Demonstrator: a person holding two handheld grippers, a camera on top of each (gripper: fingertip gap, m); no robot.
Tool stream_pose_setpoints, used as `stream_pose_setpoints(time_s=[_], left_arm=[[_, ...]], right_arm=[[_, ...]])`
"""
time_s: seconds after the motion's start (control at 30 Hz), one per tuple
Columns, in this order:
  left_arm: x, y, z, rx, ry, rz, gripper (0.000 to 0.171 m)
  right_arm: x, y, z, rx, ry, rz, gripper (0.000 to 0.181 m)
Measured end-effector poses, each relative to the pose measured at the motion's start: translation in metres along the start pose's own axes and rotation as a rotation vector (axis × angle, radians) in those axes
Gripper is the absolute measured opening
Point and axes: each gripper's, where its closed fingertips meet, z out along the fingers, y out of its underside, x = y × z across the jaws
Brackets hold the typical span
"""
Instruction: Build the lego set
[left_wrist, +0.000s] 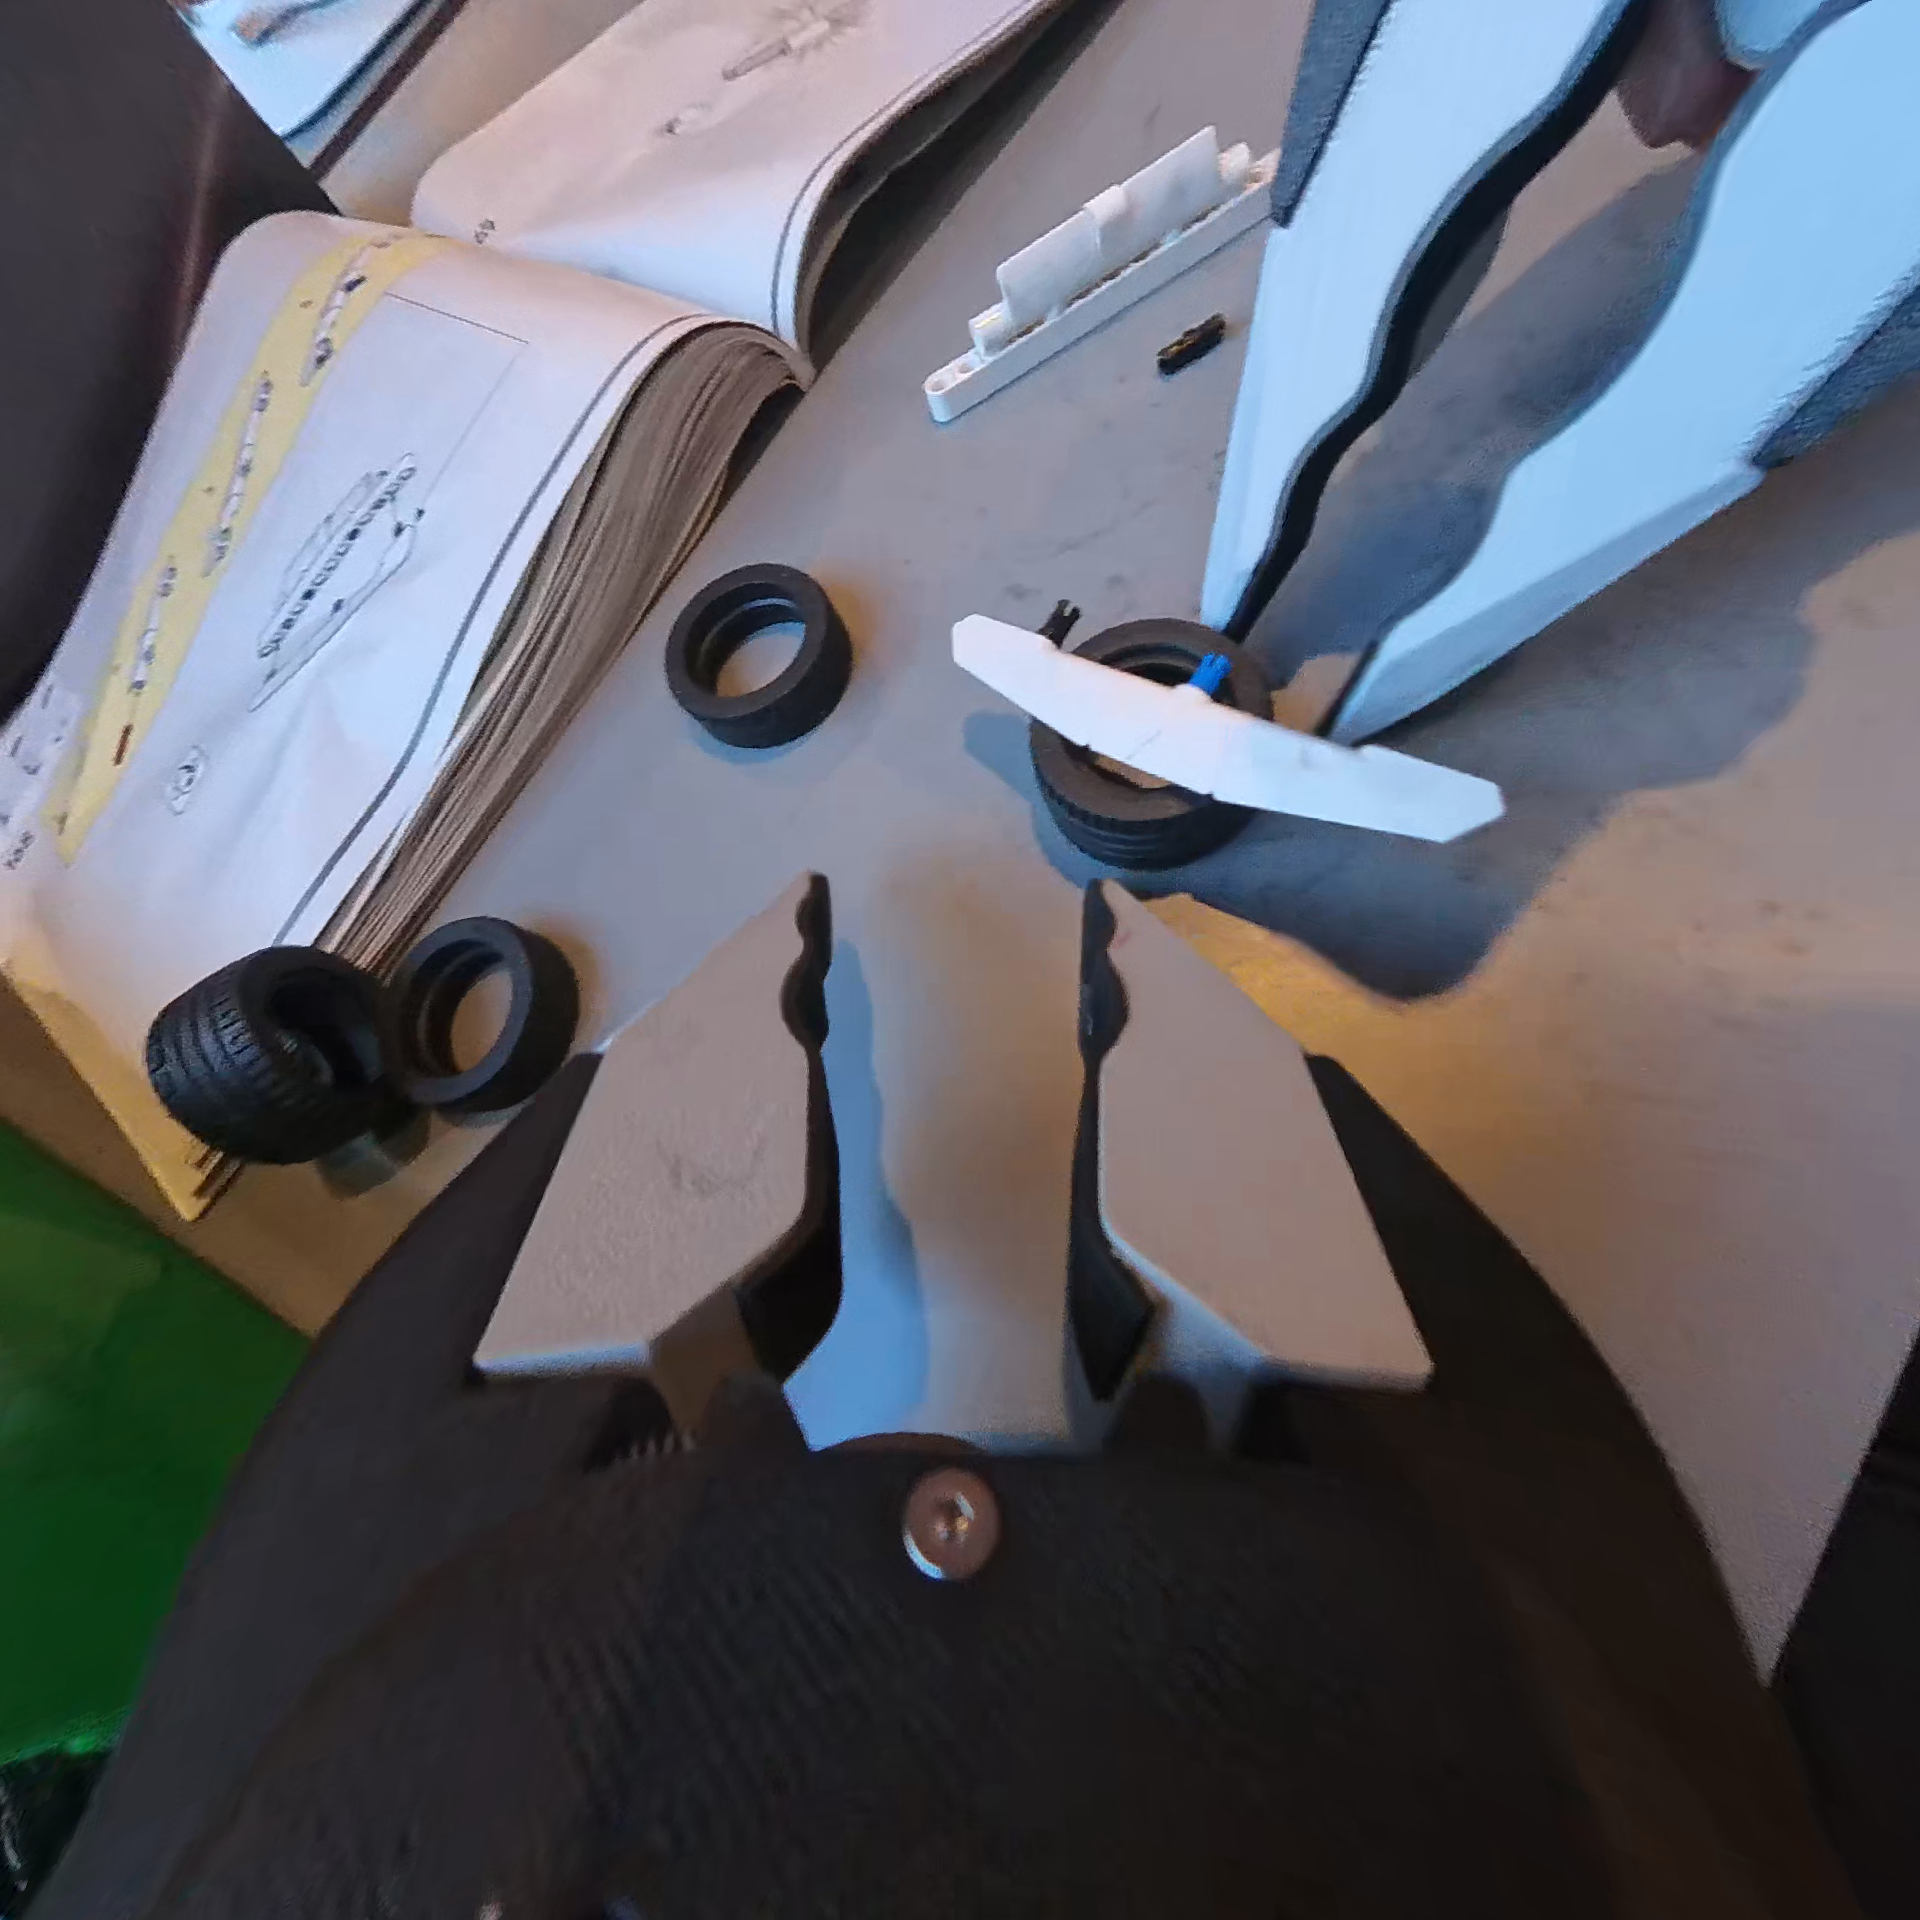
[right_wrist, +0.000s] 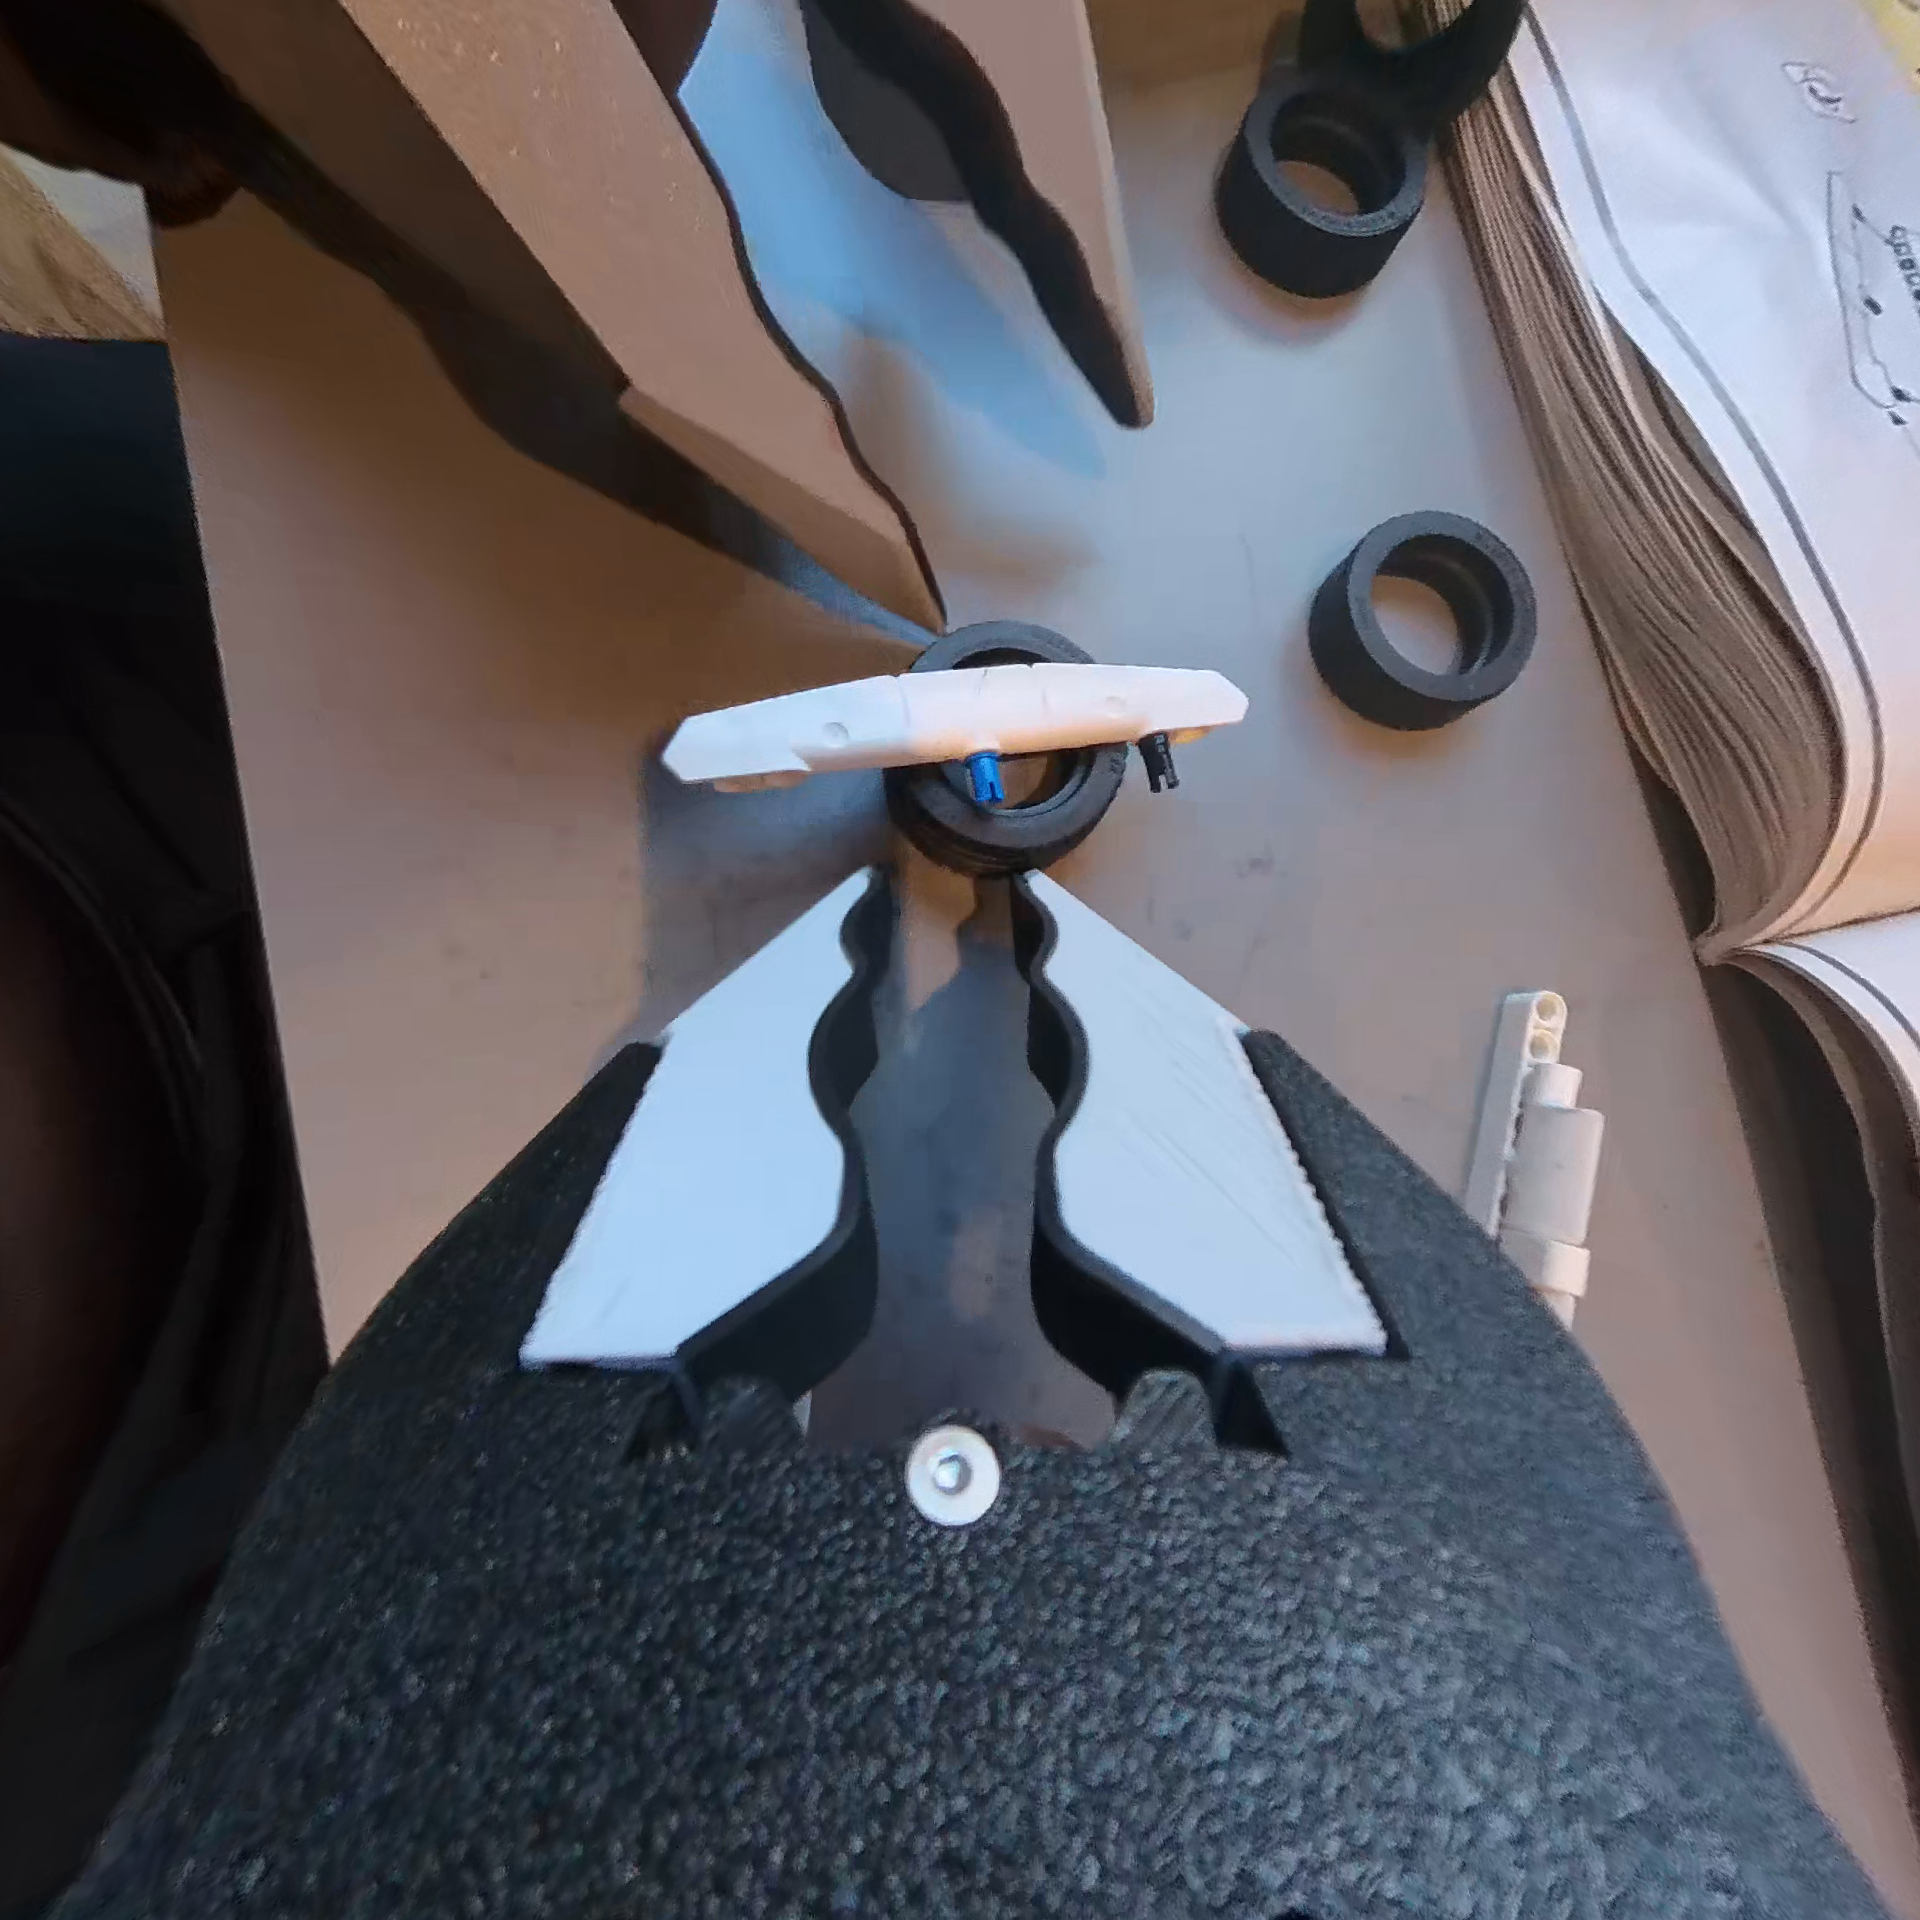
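A white curved lego piece (left_wrist: 1278, 764) (right_wrist: 956, 712) lies across the top of a black tyre (left_wrist: 1138, 826) (right_wrist: 992, 836) on the grey table. A blue pin (left_wrist: 1210, 670) (right_wrist: 982, 777) and a black pin (left_wrist: 1060, 618) (right_wrist: 1155, 761) stick out of its underside. My left gripper (left_wrist: 956, 894) is open and empty, just short of the tyre; in the right wrist view it (right_wrist: 1039, 520) reaches in from the top. My right gripper (right_wrist: 951, 878) is open and empty, tips close to the tyre's opposite side; in the left wrist view it (left_wrist: 1294, 675) shows at upper right.
Loose black tyres lie to the side (left_wrist: 758, 670) (left_wrist: 483, 1013) (right_wrist: 1423, 639) (right_wrist: 1320, 197), and a treaded one (left_wrist: 275, 1060) rests on the open instruction book (left_wrist: 364, 623) (right_wrist: 1714, 520). A white beam assembly (left_wrist: 1101, 291) (right_wrist: 1538, 1143) and a small black pin (left_wrist: 1190, 343) lie beyond.
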Motion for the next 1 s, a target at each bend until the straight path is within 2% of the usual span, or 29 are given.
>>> stream_pose_setpoints(time_s=[0.13,0.23,0.3,0.4,0.53,0.63,0.87,0.97,1.0], left_arm=[[0.011,-0.008,-0.012,0.044,0.092,-0.048,0.046],[0.031,-0.009,-0.026,-0.006,0.21,-0.099,0.043],[0.038,-0.016,-0.037,0.029,0.216,-0.057,0.046],[0.046,-0.024,-0.043,0.103,0.163,0.127,0.052],[0.059,-0.025,-0.035,0.124,0.159,0.227,0.055],[0.063,-0.025,-0.028,0.132,0.151,0.265,0.054],[0.064,-0.027,-0.012,0.094,0.085,0.419,0.036],[0.065,-0.026,-0.009,0.091,0.071,0.447,0.028],[0.064,-0.027,-0.008,0.096,0.062,0.457,0.027]], right_arm=[[-0.005,0.006,-0.009,0.005,-0.027,0.024,0.02],[0.015,0.023,-0.034,-0.029,0.071,0.034,0.019],[0.029,0.031,-0.051,-0.022,0.123,0.089,0.018],[0.047,0.046,-0.064,-0.036,0.158,0.201,0.018],[0.062,0.067,-0.065,-0.11,0.207,0.24,0.018],[0.064,0.063,-0.056,-0.092,0.18,0.257,0.018],[0.078,0.063,-0.04,-0.142,0.162,0.246,0.018],[0.076,0.061,-0.037,-0.13,0.131,0.258,0.013],[0.075,0.061,-0.036,-0.124,0.117,0.264,0.005]])
